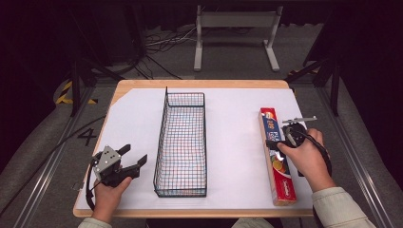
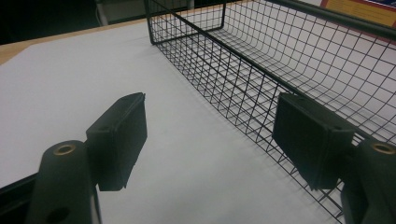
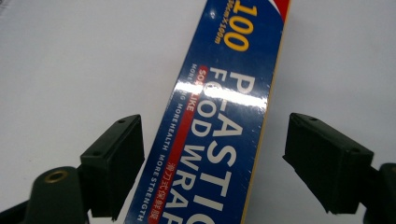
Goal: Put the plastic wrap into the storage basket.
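Observation:
A long plastic food wrap box (image 1: 277, 164), blue and red, lies lengthwise on the white sheet at the right. My right gripper (image 1: 281, 142) hangs just above its middle, pointing down. In the right gripper view the box (image 3: 224, 116) runs up between the two pads, which stand wide on either side without touching it; the right gripper (image 3: 215, 154) is open. A black wire basket (image 1: 181, 142) sits mid-table, with nothing inside. My left gripper (image 1: 134, 154) is open beside the basket's near left corner. In the left gripper view its right pad (image 2: 308, 135) is close to the basket wall (image 2: 233, 79).
A white sheet (image 1: 133, 123) covers the wooden table (image 1: 199, 84). Bare sheet lies between basket and box and left of the basket. Beyond the table's far edge are floor cables (image 1: 161, 42) and a white metal stand (image 1: 235, 28).

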`<state>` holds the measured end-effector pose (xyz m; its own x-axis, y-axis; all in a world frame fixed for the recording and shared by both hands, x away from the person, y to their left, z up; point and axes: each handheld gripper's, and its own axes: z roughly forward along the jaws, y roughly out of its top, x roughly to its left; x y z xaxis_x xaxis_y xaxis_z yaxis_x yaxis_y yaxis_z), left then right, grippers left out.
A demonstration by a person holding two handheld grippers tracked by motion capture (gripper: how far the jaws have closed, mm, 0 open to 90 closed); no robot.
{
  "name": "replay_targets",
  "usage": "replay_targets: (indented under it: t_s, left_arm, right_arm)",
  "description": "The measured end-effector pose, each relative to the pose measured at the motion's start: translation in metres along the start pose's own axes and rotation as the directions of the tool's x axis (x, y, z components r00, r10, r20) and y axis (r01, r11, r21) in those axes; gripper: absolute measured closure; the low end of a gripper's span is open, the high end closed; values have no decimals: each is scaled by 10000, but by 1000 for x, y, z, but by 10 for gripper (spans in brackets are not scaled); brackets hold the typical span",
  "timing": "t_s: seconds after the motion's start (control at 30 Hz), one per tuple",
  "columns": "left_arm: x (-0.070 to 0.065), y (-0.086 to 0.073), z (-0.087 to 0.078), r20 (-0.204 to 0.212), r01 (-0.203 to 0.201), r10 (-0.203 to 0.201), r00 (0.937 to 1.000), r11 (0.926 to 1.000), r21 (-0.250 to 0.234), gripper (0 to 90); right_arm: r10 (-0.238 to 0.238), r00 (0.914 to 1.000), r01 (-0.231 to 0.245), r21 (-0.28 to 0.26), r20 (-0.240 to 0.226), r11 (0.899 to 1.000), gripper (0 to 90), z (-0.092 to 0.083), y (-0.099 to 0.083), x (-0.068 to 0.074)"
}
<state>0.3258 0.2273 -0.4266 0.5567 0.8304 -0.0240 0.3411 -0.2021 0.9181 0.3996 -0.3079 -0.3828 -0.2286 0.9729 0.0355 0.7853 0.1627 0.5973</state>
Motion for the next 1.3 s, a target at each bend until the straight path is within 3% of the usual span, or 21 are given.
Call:
replay_targets:
  t_s: [0.17,0.47,0.67,0.97,1.13,1.3]
  left_arm:
    - [0,0,0,-4,-5,5,10000,10000,7,265]
    - [0,0,0,1,-4,4,10000,10000,1,265]
    - [0,0,0,14,5,-5,10000,10000,17,265]
    - [0,0,0,7,10,-10,10000,10000,9,265]
    - [0,0,0,4,10,-10,10000,10000,8,265]
    - [1,-1,0,5,26,-26,10000,10000,7,265]
  right_arm:
    - [649,9979,-650,449,40,9969,200,9,0,0]
    - [858,9948,-893,650,552,9939,235,24,-4,7]
    - [957,9915,-1052,1103,878,9883,272,31,-4,13]
    - [1050,9858,-1225,1334,1307,9835,326,32,-3,16]
    - [1383,9750,-1652,1512,1740,9746,382,31,0,21]
    - [1430,9745,-1720,1660,1731,9710,391,30,2,21]
